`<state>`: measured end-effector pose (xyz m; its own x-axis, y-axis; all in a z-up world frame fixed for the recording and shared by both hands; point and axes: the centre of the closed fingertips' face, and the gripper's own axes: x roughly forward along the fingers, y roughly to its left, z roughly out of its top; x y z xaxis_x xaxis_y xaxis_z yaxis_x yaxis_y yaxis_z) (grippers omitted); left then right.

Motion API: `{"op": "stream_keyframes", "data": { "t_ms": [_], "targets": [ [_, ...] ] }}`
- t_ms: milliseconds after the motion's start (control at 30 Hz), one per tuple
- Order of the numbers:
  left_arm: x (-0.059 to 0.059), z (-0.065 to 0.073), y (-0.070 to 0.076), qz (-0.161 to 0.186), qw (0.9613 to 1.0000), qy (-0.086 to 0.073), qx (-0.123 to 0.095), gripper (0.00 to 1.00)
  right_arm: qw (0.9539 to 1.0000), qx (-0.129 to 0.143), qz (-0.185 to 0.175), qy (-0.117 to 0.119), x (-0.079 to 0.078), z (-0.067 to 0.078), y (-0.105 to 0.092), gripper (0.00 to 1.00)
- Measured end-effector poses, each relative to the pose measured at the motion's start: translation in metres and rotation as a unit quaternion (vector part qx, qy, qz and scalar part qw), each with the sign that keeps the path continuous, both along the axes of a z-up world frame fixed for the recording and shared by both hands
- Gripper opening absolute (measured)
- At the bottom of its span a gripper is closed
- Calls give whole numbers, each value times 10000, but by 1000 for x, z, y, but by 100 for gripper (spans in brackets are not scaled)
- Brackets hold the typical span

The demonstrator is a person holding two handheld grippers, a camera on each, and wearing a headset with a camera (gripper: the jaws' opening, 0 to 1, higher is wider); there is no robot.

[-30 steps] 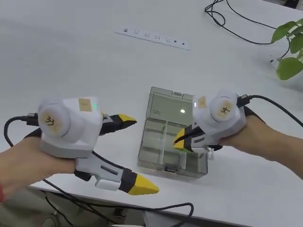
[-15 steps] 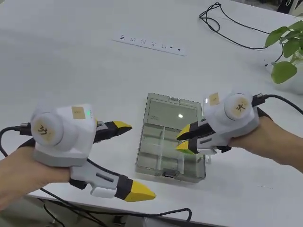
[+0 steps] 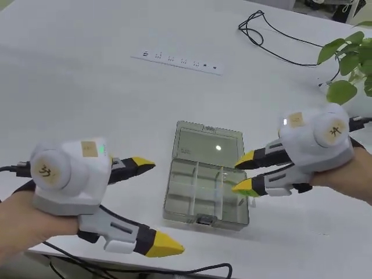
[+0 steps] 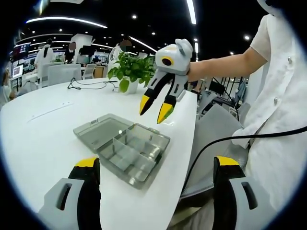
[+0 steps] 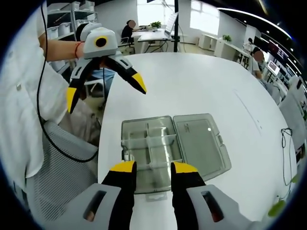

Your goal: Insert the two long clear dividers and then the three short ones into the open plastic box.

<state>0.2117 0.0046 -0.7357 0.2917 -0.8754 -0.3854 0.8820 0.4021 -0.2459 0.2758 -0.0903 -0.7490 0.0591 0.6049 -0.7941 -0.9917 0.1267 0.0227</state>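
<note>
Head view: the box (image 3: 206, 186) lies open on the table (image 3: 81, 110) near its front edge, with the lid flat behind. The dividers (image 3: 197, 183) inside are clear and hard to count. The left gripper (image 3: 163, 207), left of the box, is spread wide and holds nothing. The right gripper (image 3: 239, 176), with a narrow empty gap, hovers above the box's right side. Bare table reaches back to the power strip (image 3: 177, 61).
</note>
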Motion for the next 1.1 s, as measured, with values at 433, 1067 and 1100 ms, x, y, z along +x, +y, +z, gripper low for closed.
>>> {"op": "stream_keyframes", "data": {
  "t_ms": [433, 1067, 1100],
  "targets": [
    [1, 1, 2, 5, 10000, -8, 32, 100, 9999, -91, -108, 68, -10, 6, -36, 44],
    [2, 1, 2, 14, 10000, -2, 33, 100, 9977, -619, -225, 182, -23, -6, -100, 58],
    [3, 1, 2, 14, 10000, -2, 37, 100, 9975, -641, -231, 189, -23, -7, -102, 58]
  ]
}}
